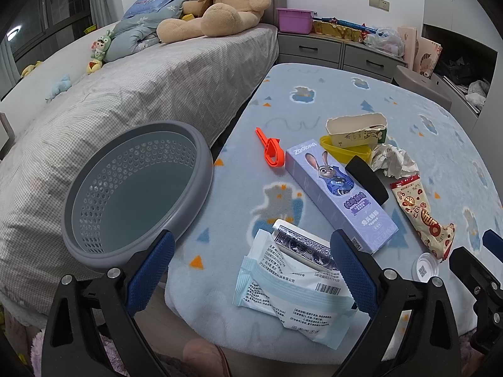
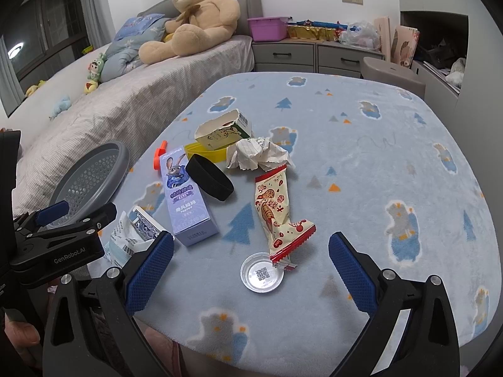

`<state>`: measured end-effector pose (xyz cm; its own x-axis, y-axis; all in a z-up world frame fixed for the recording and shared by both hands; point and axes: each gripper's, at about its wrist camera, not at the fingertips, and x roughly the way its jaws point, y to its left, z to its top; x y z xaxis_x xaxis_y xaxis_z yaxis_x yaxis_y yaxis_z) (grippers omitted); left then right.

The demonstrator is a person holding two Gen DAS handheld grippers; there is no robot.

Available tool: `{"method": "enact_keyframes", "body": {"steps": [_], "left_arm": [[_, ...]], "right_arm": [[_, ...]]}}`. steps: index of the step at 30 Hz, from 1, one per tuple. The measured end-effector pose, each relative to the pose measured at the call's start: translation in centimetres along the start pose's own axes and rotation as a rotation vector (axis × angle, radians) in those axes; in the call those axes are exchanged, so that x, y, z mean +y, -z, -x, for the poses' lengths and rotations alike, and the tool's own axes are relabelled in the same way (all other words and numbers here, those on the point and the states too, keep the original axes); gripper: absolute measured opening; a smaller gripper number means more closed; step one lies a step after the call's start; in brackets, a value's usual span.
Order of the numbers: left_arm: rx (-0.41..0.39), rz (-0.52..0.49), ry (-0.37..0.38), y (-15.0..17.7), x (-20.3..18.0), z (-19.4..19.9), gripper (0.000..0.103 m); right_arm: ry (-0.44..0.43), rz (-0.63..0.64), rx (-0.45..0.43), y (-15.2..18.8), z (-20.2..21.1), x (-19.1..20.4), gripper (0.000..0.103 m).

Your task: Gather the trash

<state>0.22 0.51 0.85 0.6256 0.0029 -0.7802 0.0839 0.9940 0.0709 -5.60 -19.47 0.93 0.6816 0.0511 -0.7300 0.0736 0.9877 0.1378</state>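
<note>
A: What is being shown, from the largest thing down?

B: A desk (image 2: pixel 361 163) draped in a pale blue fleece blanket is being viewed from its near edge, with a bed (image 1: pixel 132 94) beside it on the left. A grey perforated basket (image 1: pixel 132 194) is being seen at the desk's left edge; whether it is resting there or being held cannot be told. Litter is lying across the blanket: a lilac rabbit carton (image 2: pixel 185 198), a crumpled paper (image 2: pixel 257 154), a torn green-and-cream box (image 2: pixel 220 132), a red-and-cream snack wrapper (image 2: pixel 276 213) and a small clear lid (image 2: pixel 262 271).

A: Which piece is nearest, and to which gripper?

B: The snack wrapper is lying just ahead of the right gripper (image 2: pixel 251 268), its long axis running away from the camera, the crimped end overlapping the lid's rim. The right gripper is judged the nearer one.

A: And the grippers themselves?

B: Both are being held low at the near edge, pointing forward. The right jaws are standing wide apart, nothing between them. The left gripper (image 1: pixel 251 267) is likewise spread, over a pale blue wipes packet (image 1: pixel 292 286).
</note>
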Motion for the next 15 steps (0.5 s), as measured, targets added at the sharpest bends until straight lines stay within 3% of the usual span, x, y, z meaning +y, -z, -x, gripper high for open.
{"method": "enact_keyframes", "body": {"steps": [15], "left_arm": [[-0.002, 0.001, -0.001, 0.12, -0.14, 0.02, 0.095]], "right_arm": [[0.002, 0.0, 0.001, 0.04, 0.02, 0.1, 0.097]]}}
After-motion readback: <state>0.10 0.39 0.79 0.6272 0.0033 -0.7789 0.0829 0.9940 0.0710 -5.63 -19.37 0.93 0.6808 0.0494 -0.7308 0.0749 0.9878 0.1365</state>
